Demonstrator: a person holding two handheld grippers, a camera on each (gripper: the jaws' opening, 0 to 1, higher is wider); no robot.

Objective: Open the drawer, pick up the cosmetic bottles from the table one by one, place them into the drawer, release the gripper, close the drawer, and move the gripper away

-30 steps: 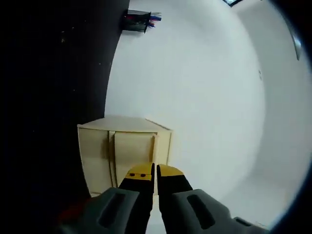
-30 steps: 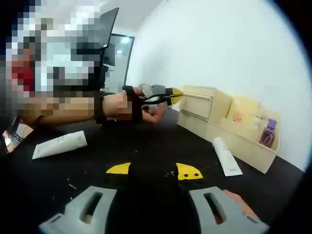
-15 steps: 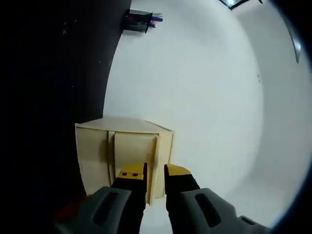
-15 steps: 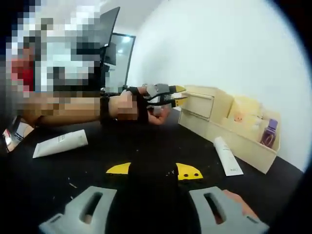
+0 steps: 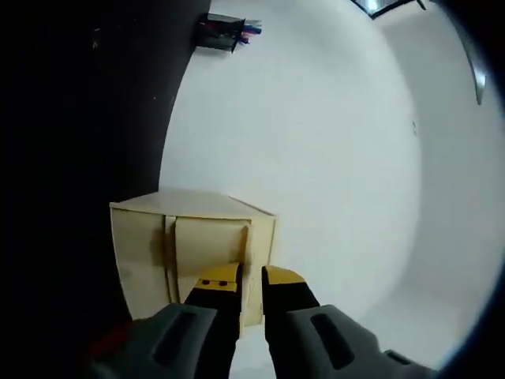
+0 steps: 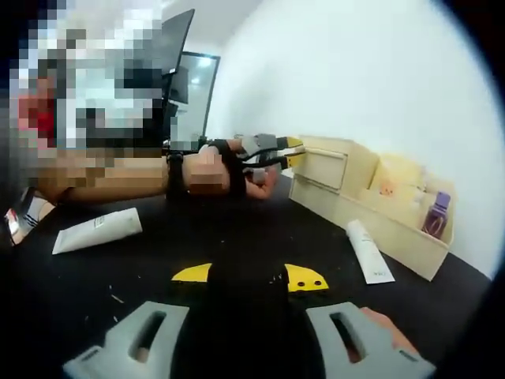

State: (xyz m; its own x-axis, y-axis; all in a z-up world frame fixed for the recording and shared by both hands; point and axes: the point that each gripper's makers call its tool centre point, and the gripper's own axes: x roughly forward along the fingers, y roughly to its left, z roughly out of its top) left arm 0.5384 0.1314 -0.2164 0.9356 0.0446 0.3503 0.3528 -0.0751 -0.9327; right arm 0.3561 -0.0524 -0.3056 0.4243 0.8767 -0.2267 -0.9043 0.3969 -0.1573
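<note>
We have our left tongs (image 5: 251, 278) slightly parted at the closed drawer (image 5: 209, 251), right tongs (image 6: 249, 278) released and empty, cosmetic tubes (image 6: 368, 253) lying ahead on the surface (image 6: 237, 237), none stowed.

Looks like an office to us: we see a dark monitor (image 6: 177, 47) on the far left, a black desk (image 6: 237, 237) against a plain white wall (image 6: 355, 71), and a pen holder (image 5: 225, 33) far off.
</note>
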